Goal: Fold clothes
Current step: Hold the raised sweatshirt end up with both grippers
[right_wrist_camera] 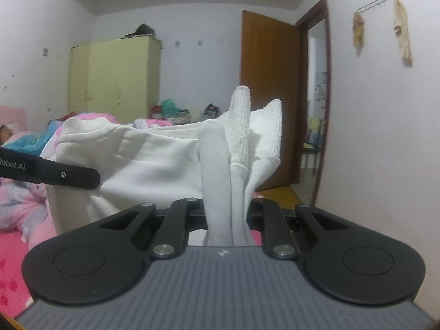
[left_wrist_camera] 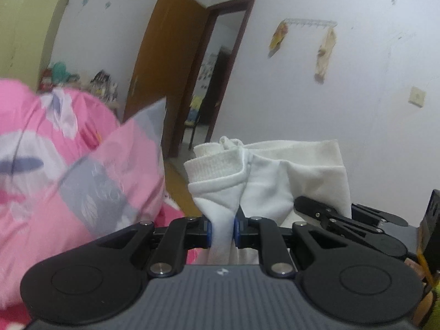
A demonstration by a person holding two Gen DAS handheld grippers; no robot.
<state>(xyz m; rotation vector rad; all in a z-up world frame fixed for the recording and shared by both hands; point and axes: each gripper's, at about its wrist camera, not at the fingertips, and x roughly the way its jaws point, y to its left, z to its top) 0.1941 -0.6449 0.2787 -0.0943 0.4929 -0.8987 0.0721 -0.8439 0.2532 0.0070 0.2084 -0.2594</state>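
White walls enclose a bedroom, and pink bedding (left_wrist_camera: 55, 165) with grey and white patterns fills the left of the left wrist view. Behind it stands a pale yellow-green wardrobe (left_wrist_camera: 24, 27) in the upper left, then a brown door (left_wrist_camera: 165, 63) open beside a dark doorway near the centre. Low in the centre, the left gripper (left_wrist_camera: 222, 229) is clamped on a bunched fold of a white garment (left_wrist_camera: 264, 176), whose ribbed hem rises just above the blue pads (left_wrist_camera: 208, 229). To the lower right, the right gripper (left_wrist_camera: 343, 217) shows from the side, against the same cloth. Further right, two cloths hang from a wall rack (left_wrist_camera: 310, 23).

From the right wrist view, the bedding (right_wrist_camera: 16, 206) lies at left, the other gripper's black finger crosses in from the left edge, and the wardrobe (right_wrist_camera: 115, 77) stands behind. In the centre, the right gripper (right_wrist_camera: 227, 214) is pinched on a thick vertical fold of the garment (right_wrist_camera: 154, 162), its ribbed edge standing upright above the jaws.
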